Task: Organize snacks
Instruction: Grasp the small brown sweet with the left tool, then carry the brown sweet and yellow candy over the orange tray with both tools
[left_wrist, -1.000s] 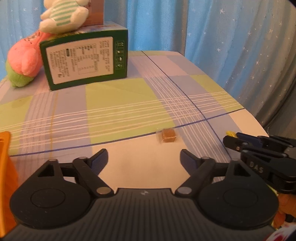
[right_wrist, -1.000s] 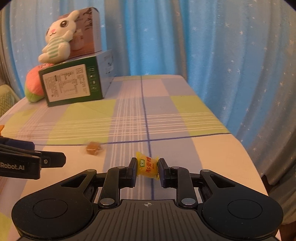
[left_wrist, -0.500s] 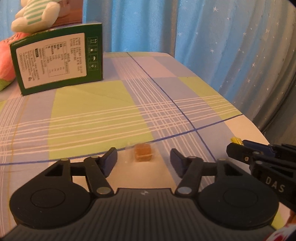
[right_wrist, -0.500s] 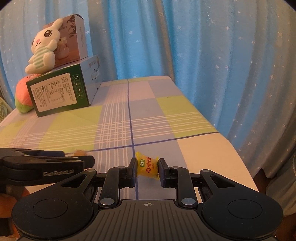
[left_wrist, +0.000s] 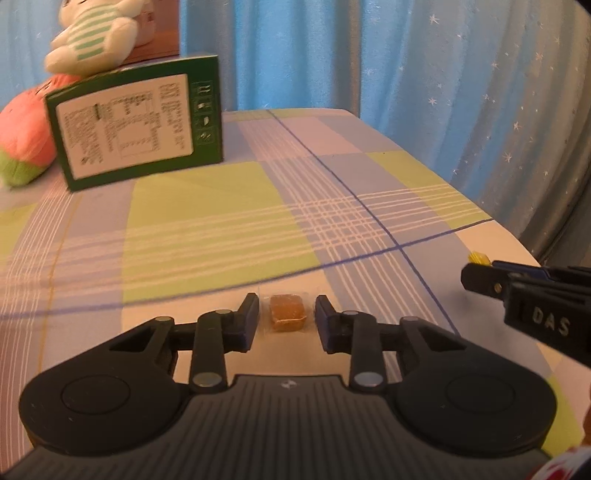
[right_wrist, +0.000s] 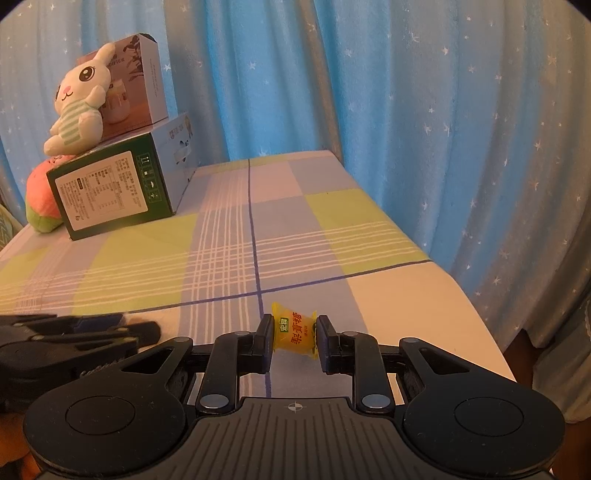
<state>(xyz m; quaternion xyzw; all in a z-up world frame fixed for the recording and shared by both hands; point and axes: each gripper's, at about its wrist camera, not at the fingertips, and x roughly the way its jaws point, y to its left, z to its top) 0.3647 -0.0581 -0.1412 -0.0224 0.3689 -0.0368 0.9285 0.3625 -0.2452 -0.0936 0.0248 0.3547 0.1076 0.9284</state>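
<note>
Plaid tablecloth (left_wrist: 207, 206) under brown candy (left_wrist: 287, 316)

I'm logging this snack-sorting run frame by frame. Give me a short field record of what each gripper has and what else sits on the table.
left gripper: jaws closing around a small brown cube candy in clear wrap lying on the checked tablecloth; pads not visibly pressing it yet
right gripper: shut on a yellow wrapped candy with red lettering, held just above the cloth
far left of table: green carton with white label, a white plush rabbit on top, a pink and green plush toy beside it
backdrop: blue star-print curtain
</note>
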